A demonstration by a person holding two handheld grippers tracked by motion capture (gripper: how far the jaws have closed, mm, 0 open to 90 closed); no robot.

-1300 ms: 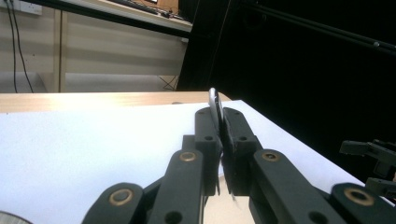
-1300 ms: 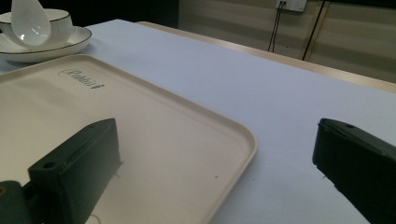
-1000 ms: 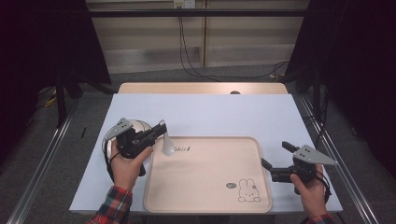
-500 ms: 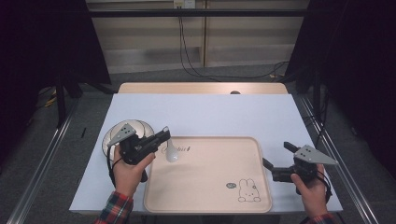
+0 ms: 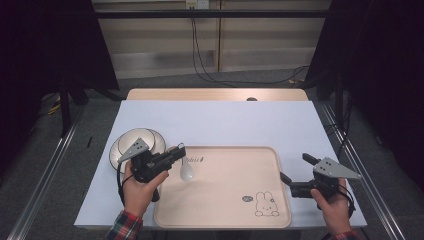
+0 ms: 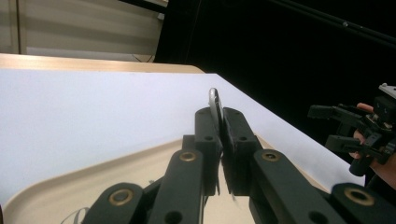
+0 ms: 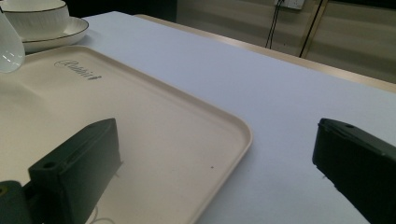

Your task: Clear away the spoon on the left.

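Observation:
A white spoon (image 5: 186,172) hangs bowl-down just over the left part of the beige tray (image 5: 225,200). My left gripper (image 5: 177,151) is shut on its handle. In the left gripper view the thin handle (image 6: 214,100) sticks up between the closed jaws of that gripper (image 6: 222,116). The spoon's bowl (image 7: 7,51) also shows in the right gripper view, above the tray (image 7: 163,140). At the tray's right edge my right gripper (image 5: 296,171) is held still and open with nothing between its jaws (image 7: 215,135).
A white bowl (image 5: 136,143) stands on a plate (image 5: 118,153) on the table left of the tray, behind my left hand; the bowl (image 7: 32,16) has a dark rim. A rabbit drawing (image 5: 264,204) marks the tray's near right corner. The white tabletop (image 5: 225,120) stretches beyond the tray.
The left gripper has carried the spoon a little away from the bowl and further over the tray, toward the near side. The right gripper has not moved.

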